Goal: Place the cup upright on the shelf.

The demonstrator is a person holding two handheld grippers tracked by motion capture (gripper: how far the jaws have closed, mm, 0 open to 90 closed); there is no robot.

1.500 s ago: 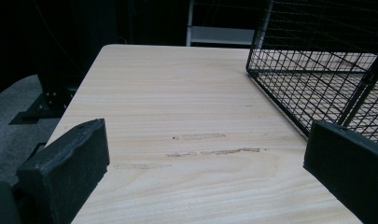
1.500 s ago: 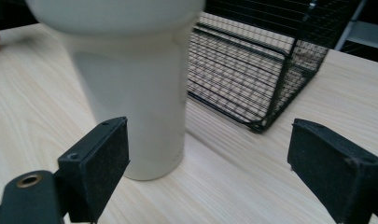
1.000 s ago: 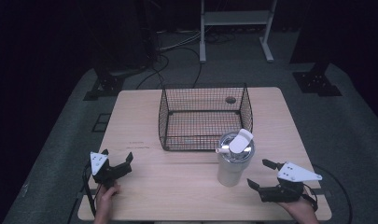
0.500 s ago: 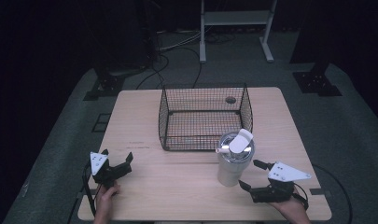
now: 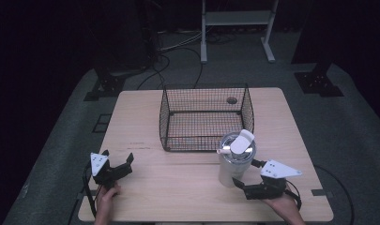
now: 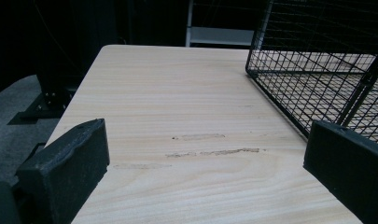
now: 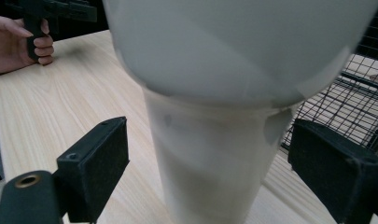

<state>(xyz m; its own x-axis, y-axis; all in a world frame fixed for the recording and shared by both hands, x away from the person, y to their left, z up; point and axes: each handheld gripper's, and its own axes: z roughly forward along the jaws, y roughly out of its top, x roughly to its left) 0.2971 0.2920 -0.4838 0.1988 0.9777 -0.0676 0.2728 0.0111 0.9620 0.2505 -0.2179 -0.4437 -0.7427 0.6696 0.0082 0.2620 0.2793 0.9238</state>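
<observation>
A tall white tumbler (image 5: 234,161) with a clear lid and a white flip tab stands upright on the wooden table (image 5: 178,192), just in front of the wire basket (image 5: 205,117). My right gripper (image 5: 247,177) is open beside the tumbler's base, one jaw on either side of it. In the right gripper view the tumbler (image 7: 214,140) stands close between the two spread jaws, neither jaw touching it. My left gripper (image 5: 124,165) rests open at the table's front left with nothing between its jaws. The left gripper view looks over bare wood toward the basket (image 6: 326,60).
The black wire basket sits mid-table and holds nothing. A round hole (image 5: 232,100) in the tabletop lies behind it. Dark floor, cables and a white stand (image 5: 237,28) lie beyond the far edge. The other hand with its gripper (image 7: 37,23) appears far off in the right gripper view.
My right gripper has slid left along the front of the table until its open jaws flank the tumbler's base. The left gripper and the tumbler have stayed put.
</observation>
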